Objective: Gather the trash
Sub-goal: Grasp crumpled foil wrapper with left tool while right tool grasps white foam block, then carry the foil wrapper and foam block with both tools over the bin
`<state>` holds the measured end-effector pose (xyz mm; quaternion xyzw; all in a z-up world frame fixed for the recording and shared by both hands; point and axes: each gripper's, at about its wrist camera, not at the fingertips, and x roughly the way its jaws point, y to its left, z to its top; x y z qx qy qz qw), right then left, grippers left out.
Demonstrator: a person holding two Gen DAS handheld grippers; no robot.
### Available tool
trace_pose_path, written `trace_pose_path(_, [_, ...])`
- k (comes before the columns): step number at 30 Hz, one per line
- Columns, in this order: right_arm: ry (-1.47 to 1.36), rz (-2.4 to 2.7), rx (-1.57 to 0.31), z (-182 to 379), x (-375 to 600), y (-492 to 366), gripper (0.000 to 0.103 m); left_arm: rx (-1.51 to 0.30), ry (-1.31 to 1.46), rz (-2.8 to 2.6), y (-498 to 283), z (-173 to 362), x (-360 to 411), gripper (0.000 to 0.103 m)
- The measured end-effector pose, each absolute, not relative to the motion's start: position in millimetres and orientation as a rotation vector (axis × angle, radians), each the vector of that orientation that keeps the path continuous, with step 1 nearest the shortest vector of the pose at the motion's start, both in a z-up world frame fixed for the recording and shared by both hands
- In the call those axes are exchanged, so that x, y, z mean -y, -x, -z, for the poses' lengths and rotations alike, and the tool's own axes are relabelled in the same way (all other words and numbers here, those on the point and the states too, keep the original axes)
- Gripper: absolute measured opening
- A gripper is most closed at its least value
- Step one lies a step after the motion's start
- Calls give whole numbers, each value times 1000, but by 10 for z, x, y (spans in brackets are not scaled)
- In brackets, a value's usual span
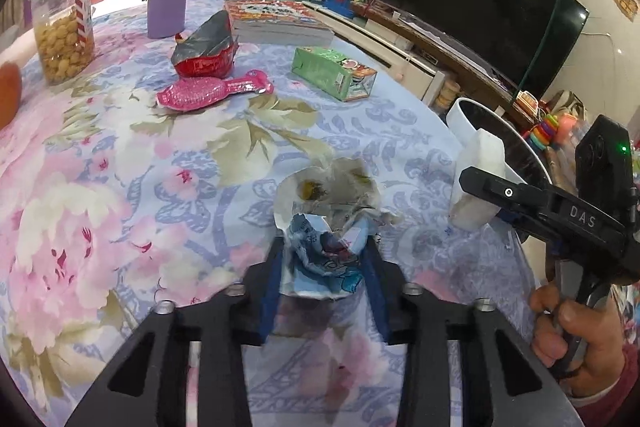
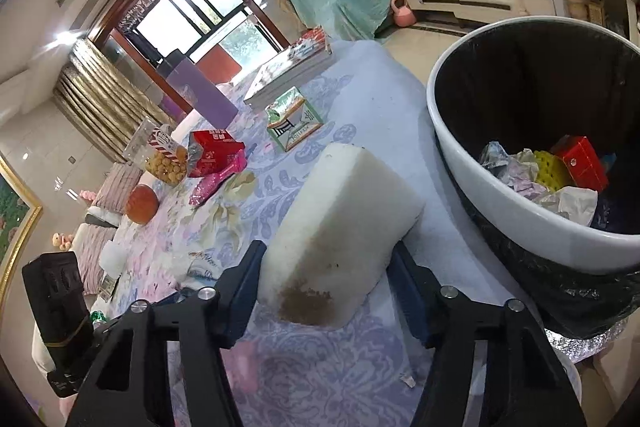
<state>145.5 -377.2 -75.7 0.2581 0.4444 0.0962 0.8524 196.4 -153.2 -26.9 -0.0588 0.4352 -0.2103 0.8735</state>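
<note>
Left wrist view: a crumpled blue-printed wrapper [image 1: 324,251] sits between the left gripper [image 1: 326,251]'s narrowed jaws, both pads against its sides, just above the floral tablecloth [image 1: 120,155]. To its right, the right gripper [image 2: 324,275] has a stained white foam block [image 2: 340,227] between its half-open jaws; the pads lie at the block's sides, but whether they press cannot be told. The block lies at the table edge beside the white bin [image 2: 500,203], which holds paper and a red box.

One white foam block [image 2: 340,223], one bin [image 2: 500,203], one book [image 1: 280,23], two claws [image 1: 326,259] [image 2: 328,287]
</note>
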Motion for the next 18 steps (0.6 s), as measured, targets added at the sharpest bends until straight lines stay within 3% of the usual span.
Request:
trace_pose_path(3, [-549, -224, -920, 719, 3770, -1413, 59, -894, 118, 439, -1940, 252, 1528, 16])
trace_pose_path(18, [-482, -244, -868, 455, 3813, -1199, 59, -851, 108, 473, -1821, 30, 1671, 12])
